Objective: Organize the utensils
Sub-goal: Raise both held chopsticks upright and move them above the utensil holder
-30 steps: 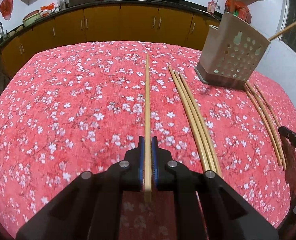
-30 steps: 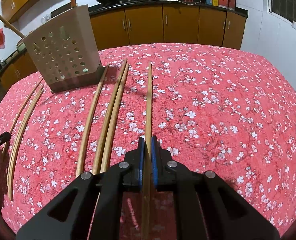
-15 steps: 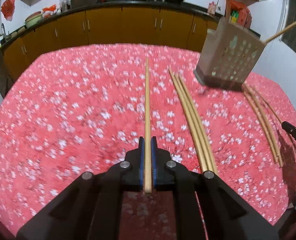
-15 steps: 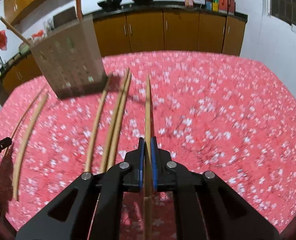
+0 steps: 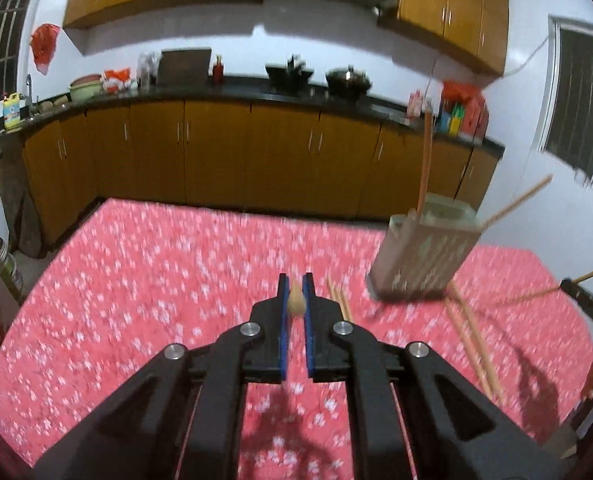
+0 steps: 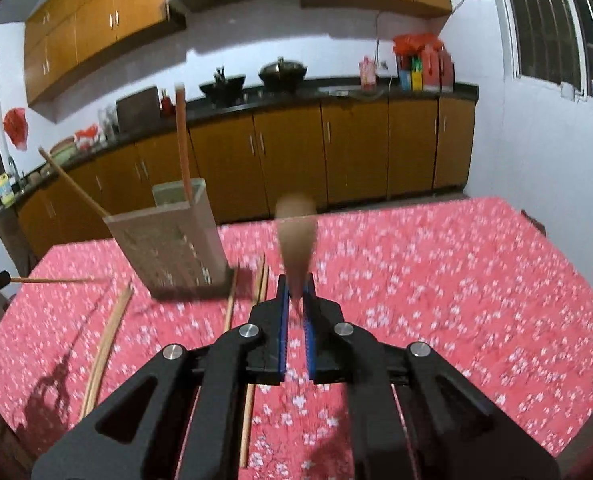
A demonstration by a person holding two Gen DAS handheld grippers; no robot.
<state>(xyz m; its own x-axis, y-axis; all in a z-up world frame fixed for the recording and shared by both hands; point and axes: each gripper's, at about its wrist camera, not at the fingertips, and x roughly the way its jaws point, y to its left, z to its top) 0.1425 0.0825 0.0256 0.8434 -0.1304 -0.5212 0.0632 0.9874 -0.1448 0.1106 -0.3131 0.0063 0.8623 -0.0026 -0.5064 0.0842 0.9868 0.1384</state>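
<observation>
Both grippers clamped, each on one chopstick: left gripper [image 5: 295, 300], right gripper [image 6: 295, 300]. Holder [image 6: 168, 240] already has two upright; several loose chopsticks [image 6: 104, 344] remain on the tablecloth [image 6: 456, 280].

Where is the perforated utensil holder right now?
The utensil holder stands on the red floral tablecloth, at right in the left wrist view and left of centre in the right wrist view, with loose chopsticks lying around its base.
</observation>
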